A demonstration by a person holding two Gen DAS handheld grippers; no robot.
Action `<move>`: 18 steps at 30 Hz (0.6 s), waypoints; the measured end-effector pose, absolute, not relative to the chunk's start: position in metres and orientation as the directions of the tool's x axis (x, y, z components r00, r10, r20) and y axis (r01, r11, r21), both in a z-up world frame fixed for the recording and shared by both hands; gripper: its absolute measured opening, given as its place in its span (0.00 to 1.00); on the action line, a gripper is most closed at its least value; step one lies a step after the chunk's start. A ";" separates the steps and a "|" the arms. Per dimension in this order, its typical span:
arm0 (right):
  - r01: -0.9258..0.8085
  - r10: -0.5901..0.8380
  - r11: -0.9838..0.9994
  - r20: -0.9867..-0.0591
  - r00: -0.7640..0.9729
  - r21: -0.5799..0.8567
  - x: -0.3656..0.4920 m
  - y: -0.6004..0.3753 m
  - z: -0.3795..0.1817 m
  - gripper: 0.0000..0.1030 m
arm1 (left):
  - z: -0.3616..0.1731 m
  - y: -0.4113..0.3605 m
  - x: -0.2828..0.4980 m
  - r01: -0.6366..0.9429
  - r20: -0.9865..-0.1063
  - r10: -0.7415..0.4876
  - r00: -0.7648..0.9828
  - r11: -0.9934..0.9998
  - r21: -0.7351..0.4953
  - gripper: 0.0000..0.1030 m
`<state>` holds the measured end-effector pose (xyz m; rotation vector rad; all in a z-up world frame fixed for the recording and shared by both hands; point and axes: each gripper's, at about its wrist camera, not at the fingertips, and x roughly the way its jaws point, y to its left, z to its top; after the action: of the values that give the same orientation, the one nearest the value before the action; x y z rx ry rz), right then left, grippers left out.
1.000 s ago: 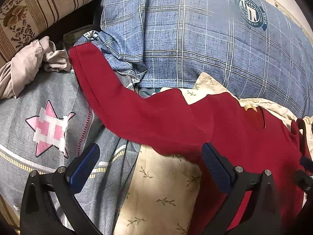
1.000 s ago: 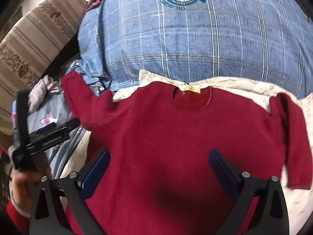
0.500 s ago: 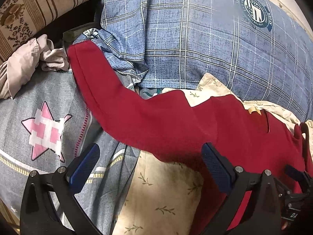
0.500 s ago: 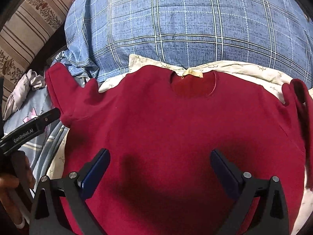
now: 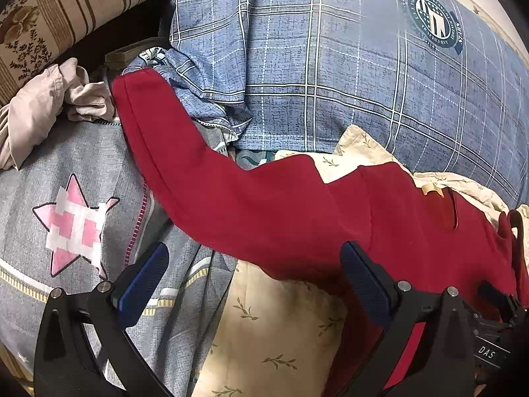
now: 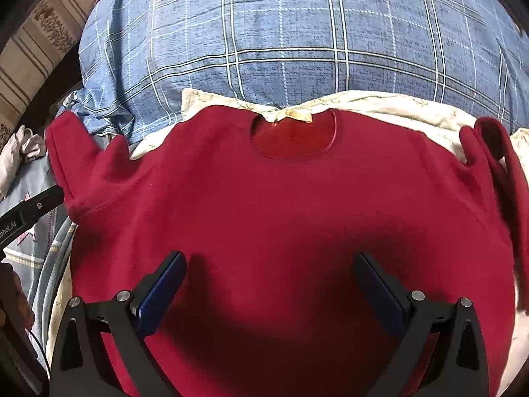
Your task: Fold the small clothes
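1 red sweater [image 6: 281,205] lies flat; my left gripper [image 5: 254,281] and right gripper [image 6: 271,291] hover, jaws wide apart, holding nothing.

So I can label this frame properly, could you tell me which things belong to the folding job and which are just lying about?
Job: red sweater, left gripper, right gripper, both open.

Lying about: blue plaid pillow, star-print bedding, crumpled beige garment, striped floral cushion, cream leaf-print cloth.

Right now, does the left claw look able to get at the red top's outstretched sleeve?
Probably yes: the left claw is open and points at the sleeve of the red top, which lies spread out just ahead with nothing covering it.
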<state>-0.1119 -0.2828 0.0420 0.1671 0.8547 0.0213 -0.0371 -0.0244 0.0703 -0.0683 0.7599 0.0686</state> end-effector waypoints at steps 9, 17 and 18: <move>0.047 0.030 0.996 -0.761 0.648 0.079 -0.110 -0.272 0.036 1.00 | 0.069 -0.023 -0.036 -0.094 -0.696 0.040 0.717 0.995 -0.039 1.00; 0.050 0.007 0.997 -0.768 0.640 0.051 -0.109 -0.269 0.032 1.00 | 0.068 -0.020 -0.036 -0.104 -0.700 0.043 0.713 0.994 -0.044 1.00; 0.047 0.010 0.998 -0.768 0.640 0.052 -0.108 -0.270 0.032 1.00 | 0.068 -0.020 -0.037 -0.103 -0.700 0.042 0.712 0.994 -0.045 1.00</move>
<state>-0.1083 -0.2698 0.0319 0.0698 0.8764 -0.0213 -0.0367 -0.0202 0.0682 -0.0823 0.7739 0.0807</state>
